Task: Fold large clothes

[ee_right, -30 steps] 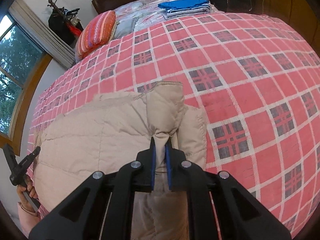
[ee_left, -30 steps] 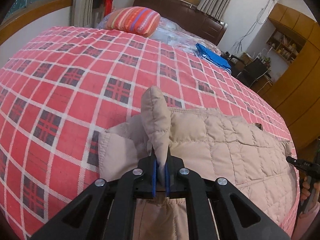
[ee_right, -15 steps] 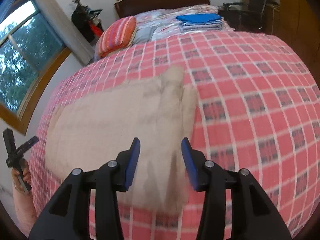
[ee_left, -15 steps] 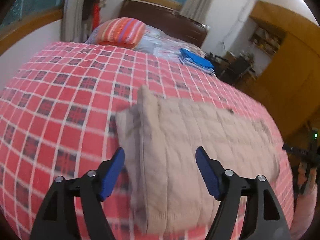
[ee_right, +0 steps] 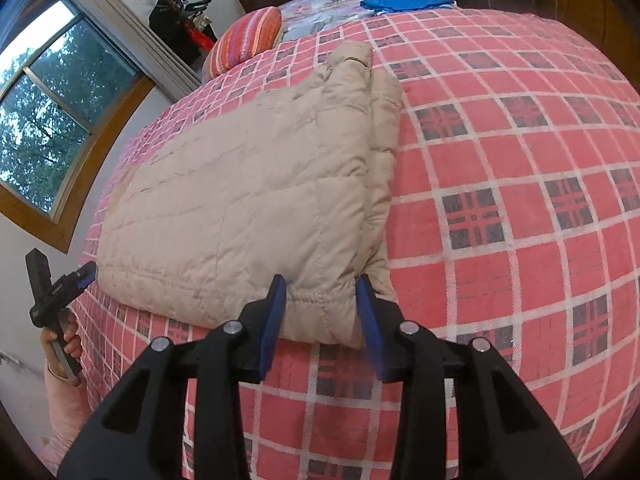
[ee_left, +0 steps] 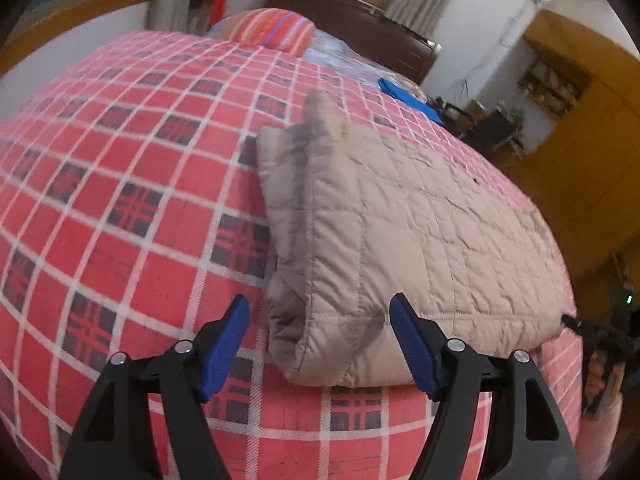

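A beige quilted jacket (ee_left: 400,232) lies folded flat on the red checked bed cover (ee_left: 120,184), near the bed's front edge. My left gripper (ee_left: 320,344) is open and hovers just in front of the jacket's near left corner, holding nothing. In the right wrist view the jacket (ee_right: 248,200) fills the middle left. My right gripper (ee_right: 322,316) is open, and its blue pads (ee_right: 274,320) flank the jacket's near right hem. Whether they touch the cloth I cannot tell. A folded sleeve sticks up at the jacket's far end (ee_right: 352,56).
A striped pillow (ee_right: 248,38) and a folded blue cloth (ee_right: 404,0) lie at the head of the bed by the dark headboard (ee_left: 360,20). A window (ee_right: 40,120) is on the left. A hand holding the left gripper (ee_right: 56,284) shows beside the bed. A wooden wardrobe (ee_left: 592,152) stands at the right.
Both grippers were shut on raised jacket corners a second ago. They have let go, opened and drawn back toward the bed's front edge. The jacket has dropped flat.
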`<state>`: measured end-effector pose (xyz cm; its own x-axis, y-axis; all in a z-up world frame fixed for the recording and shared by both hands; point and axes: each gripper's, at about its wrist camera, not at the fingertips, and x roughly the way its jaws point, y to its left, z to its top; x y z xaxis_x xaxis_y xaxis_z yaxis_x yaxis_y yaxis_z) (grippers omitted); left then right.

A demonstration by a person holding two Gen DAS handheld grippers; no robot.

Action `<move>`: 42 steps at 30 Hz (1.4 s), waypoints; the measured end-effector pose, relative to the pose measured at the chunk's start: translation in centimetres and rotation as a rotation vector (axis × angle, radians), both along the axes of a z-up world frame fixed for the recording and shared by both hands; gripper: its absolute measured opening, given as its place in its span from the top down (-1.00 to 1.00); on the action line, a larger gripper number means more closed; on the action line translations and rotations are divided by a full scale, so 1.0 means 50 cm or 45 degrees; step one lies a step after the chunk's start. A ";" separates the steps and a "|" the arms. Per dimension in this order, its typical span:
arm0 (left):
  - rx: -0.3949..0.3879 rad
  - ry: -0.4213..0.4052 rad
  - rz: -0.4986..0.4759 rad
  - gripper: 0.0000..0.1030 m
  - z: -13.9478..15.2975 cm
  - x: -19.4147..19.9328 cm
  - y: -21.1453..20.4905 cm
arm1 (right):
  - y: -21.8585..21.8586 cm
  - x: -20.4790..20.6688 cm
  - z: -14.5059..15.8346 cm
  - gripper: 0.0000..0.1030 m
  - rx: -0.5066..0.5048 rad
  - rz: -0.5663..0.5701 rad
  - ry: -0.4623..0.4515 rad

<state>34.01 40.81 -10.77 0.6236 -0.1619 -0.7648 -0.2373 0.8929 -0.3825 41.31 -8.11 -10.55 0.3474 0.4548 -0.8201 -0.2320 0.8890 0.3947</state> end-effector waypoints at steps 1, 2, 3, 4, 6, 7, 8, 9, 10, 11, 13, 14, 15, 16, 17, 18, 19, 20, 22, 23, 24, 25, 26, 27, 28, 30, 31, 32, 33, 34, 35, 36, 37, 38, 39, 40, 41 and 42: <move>0.004 -0.001 -0.008 -0.40 -0.001 0.000 -0.002 | 0.001 -0.001 0.002 0.54 -0.008 -0.001 -0.004; 0.003 -0.003 -0.027 -0.38 -0.003 0.000 -0.004 | 0.002 0.000 0.004 0.63 -0.006 0.002 -0.004; 0.002 0.001 -0.048 -0.32 -0.005 0.001 -0.009 | 0.001 -0.002 0.005 0.67 -0.004 0.003 -0.008; -0.004 0.007 -0.060 -0.09 -0.007 0.002 -0.014 | 0.000 -0.005 0.008 0.72 -0.005 0.001 -0.012; -0.045 0.022 -0.078 0.31 -0.011 0.005 -0.020 | -0.005 -0.005 0.010 0.77 0.001 0.001 -0.016; -0.038 0.021 -0.069 0.38 -0.010 0.005 -0.022 | -0.009 -0.006 0.011 0.78 0.005 0.002 -0.019; -0.030 0.016 -0.062 0.53 -0.009 0.004 -0.022 | -0.010 -0.009 0.012 0.79 0.009 0.000 -0.023; -0.040 0.013 -0.056 0.58 -0.009 0.002 -0.016 | -0.011 -0.011 0.011 0.80 0.006 0.000 -0.024; -0.061 0.009 -0.052 0.69 -0.011 -0.002 -0.013 | -0.013 -0.012 0.009 0.81 0.003 -0.002 -0.020; -0.077 0.004 -0.050 0.77 -0.012 -0.005 -0.007 | -0.014 -0.013 0.004 0.81 -0.001 -0.005 -0.006; -0.094 -0.002 -0.060 0.79 -0.019 -0.009 0.000 | -0.015 -0.015 -0.007 0.81 -0.005 -0.005 0.007; -0.098 0.003 -0.062 0.79 -0.026 -0.010 0.001 | -0.015 -0.013 -0.016 0.81 -0.011 -0.007 0.018; -0.091 0.015 -0.063 0.79 -0.033 -0.009 0.000 | -0.015 -0.010 -0.026 0.81 -0.012 -0.010 0.035; -0.082 0.022 -0.064 0.80 -0.038 -0.008 -0.003 | -0.014 -0.008 -0.034 0.81 -0.015 -0.012 0.045; -0.072 0.024 -0.064 0.80 -0.041 -0.008 -0.005 | -0.012 -0.008 -0.038 0.81 -0.020 -0.013 0.052; -0.052 0.023 -0.068 0.79 -0.041 -0.009 -0.009 | -0.010 -0.008 -0.041 0.81 -0.027 -0.013 0.056; -0.031 0.022 -0.076 0.79 -0.038 -0.009 -0.012 | -0.009 -0.008 -0.040 0.81 -0.034 -0.010 0.054; -0.021 0.023 -0.079 0.76 -0.034 -0.011 -0.013 | -0.009 -0.010 -0.036 0.81 -0.037 -0.007 0.050; -0.028 0.028 -0.081 0.61 -0.021 -0.016 -0.009 | -0.010 -0.014 -0.019 0.70 -0.037 0.002 0.034; -0.037 0.023 -0.085 0.28 -0.015 -0.018 -0.006 | -0.013 -0.015 -0.012 0.67 -0.031 -0.001 0.027; -0.044 0.000 -0.083 0.09 0.000 -0.023 0.000 | -0.017 -0.015 -0.002 0.62 -0.017 -0.005 0.017; -0.036 -0.022 -0.073 -0.20 0.012 -0.024 0.005 | -0.022 -0.015 0.008 0.43 0.001 -0.014 0.007; -0.018 -0.039 -0.067 -0.29 0.025 -0.021 0.013 | -0.030 -0.012 0.022 0.13 0.033 -0.025 -0.009; -0.014 -0.043 -0.070 -0.32 0.033 -0.014 0.020 | -0.037 -0.008 0.033 -0.02 0.055 -0.038 -0.027; -0.024 -0.042 -0.067 -0.36 0.035 -0.008 0.027 | -0.042 -0.003 0.040 -0.20 0.065 -0.051 -0.039; -0.117 -0.023 -0.051 -0.40 0.029 0.020 0.055 | -0.051 0.017 0.049 -0.21 0.103 -0.075 -0.039; -0.156 -0.008 -0.048 -0.40 0.020 0.034 0.066 | -0.055 0.030 0.049 -0.21 0.139 -0.083 -0.025; -0.193 0.013 -0.032 -0.40 0.008 0.051 0.078 | -0.058 0.045 0.046 -0.23 0.164 -0.092 -0.009; -0.206 0.027 -0.021 -0.40 0.000 0.062 0.085 | -0.061 0.056 0.042 -0.23 0.172 -0.101 0.002; -0.212 0.045 -0.003 -0.40 -0.013 0.081 0.095 | -0.064 0.069 0.036 -0.23 0.172 -0.114 0.014; -0.215 0.053 0.000 -0.40 -0.021 0.092 0.098 | -0.064 0.085 0.027 -0.24 0.171 -0.128 0.034; -0.224 0.059 0.000 -0.40 -0.028 0.101 0.099 | -0.061 0.098 0.020 -0.25 0.178 -0.130 0.052; -0.242 0.063 -0.005 -0.40 -0.037 0.112 0.101 | -0.056 0.112 0.010 -0.25 0.185 -0.120 0.072; -0.259 0.061 -0.016 -0.40 -0.043 0.122 0.100 | -0.046 0.121 0.002 -0.25 0.177 -0.114 0.082; -0.265 0.060 -0.027 -0.40 -0.046 0.128 0.100 | -0.039 0.130 -0.004 -0.25 0.159 -0.114 0.088; -0.264 0.057 -0.039 -0.40 -0.050 0.137 0.096 | -0.033 0.135 -0.011 -0.25 0.149 -0.116 0.095; -0.264 0.055 -0.055 -0.40 -0.053 0.144 0.090 | -0.030 0.140 -0.017 -0.29 0.153 -0.115 0.104; -0.269 0.056 -0.076 -0.40 -0.057 0.151 0.082 | -0.027 0.147 -0.028 -0.32 0.172 -0.114 0.120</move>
<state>41.54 44.93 -13.61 0.5748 -0.3571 -0.7363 -0.2070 0.8070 -0.5530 48.68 -9.46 -11.94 0.3156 0.5336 -0.7847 -0.1110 0.8420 0.5279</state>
